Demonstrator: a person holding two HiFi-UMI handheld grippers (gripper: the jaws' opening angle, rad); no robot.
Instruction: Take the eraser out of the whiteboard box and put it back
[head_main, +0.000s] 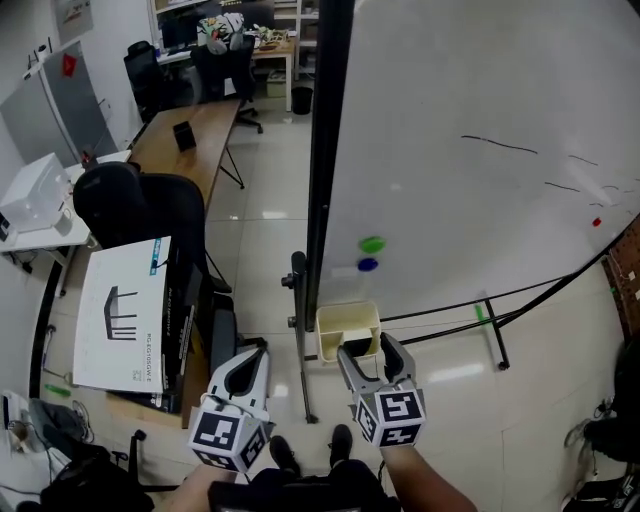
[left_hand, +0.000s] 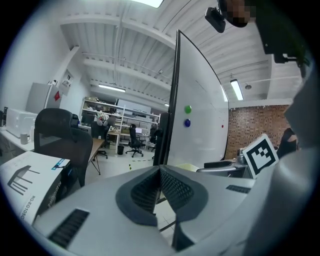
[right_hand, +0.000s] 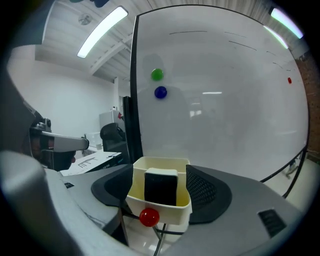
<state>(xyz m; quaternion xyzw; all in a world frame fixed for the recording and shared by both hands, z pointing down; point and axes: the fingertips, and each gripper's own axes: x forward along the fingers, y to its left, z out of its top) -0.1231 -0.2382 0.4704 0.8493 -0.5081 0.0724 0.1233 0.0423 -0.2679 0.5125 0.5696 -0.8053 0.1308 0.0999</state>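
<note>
Grey left gripper (head_main: 255, 350), jaws together and empty, hangs left of the cream whiteboard box (right_hand: 170, 212). The black eraser (right_hand: 160, 187) stands upright inside the box, long axis vertical. It lies straight ahead of the right gripper (head_main: 366, 347), whose jaws are spread wide, untouched. The right gripper is nearer, so likely push in and clamp the eraser's sides.

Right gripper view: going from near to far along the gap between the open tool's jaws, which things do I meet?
Red ball → box → eraser → whiteboard
</note>
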